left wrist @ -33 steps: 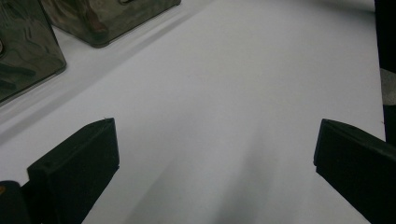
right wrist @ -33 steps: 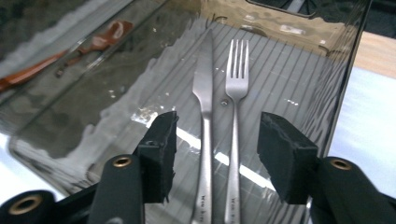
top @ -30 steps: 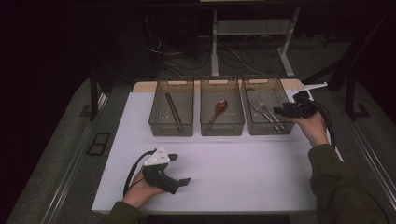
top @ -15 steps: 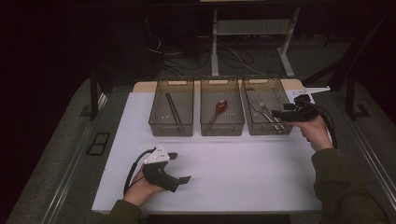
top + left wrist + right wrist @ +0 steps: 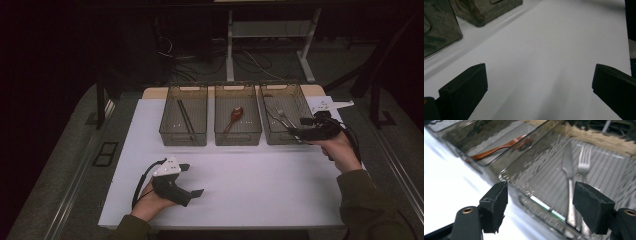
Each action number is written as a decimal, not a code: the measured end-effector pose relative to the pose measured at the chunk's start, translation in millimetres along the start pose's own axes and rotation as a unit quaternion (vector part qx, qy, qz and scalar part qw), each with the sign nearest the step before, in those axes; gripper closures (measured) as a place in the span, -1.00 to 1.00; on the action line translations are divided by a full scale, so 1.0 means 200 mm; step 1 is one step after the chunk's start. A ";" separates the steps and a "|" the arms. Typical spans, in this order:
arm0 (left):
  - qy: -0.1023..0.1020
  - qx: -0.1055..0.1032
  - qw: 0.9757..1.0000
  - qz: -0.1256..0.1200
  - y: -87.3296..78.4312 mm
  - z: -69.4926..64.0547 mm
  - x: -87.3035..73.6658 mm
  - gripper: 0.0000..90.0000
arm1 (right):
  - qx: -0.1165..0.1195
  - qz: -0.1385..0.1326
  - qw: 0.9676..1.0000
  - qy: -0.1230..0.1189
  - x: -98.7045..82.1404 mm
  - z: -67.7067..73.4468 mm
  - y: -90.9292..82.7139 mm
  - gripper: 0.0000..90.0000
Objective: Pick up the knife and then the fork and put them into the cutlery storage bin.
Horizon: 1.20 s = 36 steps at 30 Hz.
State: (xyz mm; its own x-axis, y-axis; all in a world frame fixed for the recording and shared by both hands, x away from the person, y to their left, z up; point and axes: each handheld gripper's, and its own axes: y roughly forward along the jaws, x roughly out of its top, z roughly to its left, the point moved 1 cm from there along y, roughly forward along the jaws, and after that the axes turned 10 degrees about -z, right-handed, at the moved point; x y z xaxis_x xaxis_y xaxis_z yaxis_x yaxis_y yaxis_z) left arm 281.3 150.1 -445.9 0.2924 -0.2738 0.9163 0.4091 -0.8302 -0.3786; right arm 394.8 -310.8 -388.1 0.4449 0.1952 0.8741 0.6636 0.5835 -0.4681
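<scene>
1. We've got the right gripper (image 5: 300, 131) at the near right corner of the right-hand bin (image 5: 298, 90), jaws wide apart and just been opening, nothing between them.
2. In that bin lie a knife (image 5: 568, 170) and a fork (image 5: 584, 161), side by side and close together, flat on the ribbed floor.
3. Seen from above, their long axes run slantwise, working ends toward the far left of the bin, handles toward the near right corner by our gripper.
4. Along the right gripper's jaws, the fork's tines point away from us, handles coming down between the pads.
5. The middle bin (image 5: 238, 87) holds a reddish-brown spoon (image 5: 235, 116); the left bin (image 5: 184, 90) has dark chopsticks (image 5: 185, 116) lying lengthwise.
6. Our left gripper (image 5: 192, 180) rests low over the white tabletop (image 5: 260, 180), jaws spread, empty.
</scene>
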 end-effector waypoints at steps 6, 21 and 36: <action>0.004 -0.001 1.000 0.001 0.00 0.00 0.00 -1.00 | -0.003 -0.005 1.000 -0.013 -0.03 0.06 -0.03 -0.45; 0.006 0.000 1.000 -0.004 0.00 0.00 0.00 -1.00 | 0.036 -0.020 0.999 -0.028 -0.17 0.24 -0.09 -0.52; 0.007 0.001 1.000 -0.005 -0.02 0.00 0.01 -1.00 | 0.063 -0.023 0.997 -0.034 -0.33 0.39 -0.10 -0.52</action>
State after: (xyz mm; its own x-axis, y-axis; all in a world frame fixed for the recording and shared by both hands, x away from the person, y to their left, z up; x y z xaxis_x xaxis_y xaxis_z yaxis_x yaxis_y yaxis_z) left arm 279.8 152.1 -443.7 0.2764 -0.2716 0.9219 0.4130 -0.8326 -0.3692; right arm 305.5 -273.7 -425.8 0.3717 0.2159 0.9029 0.5995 0.6868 -0.4110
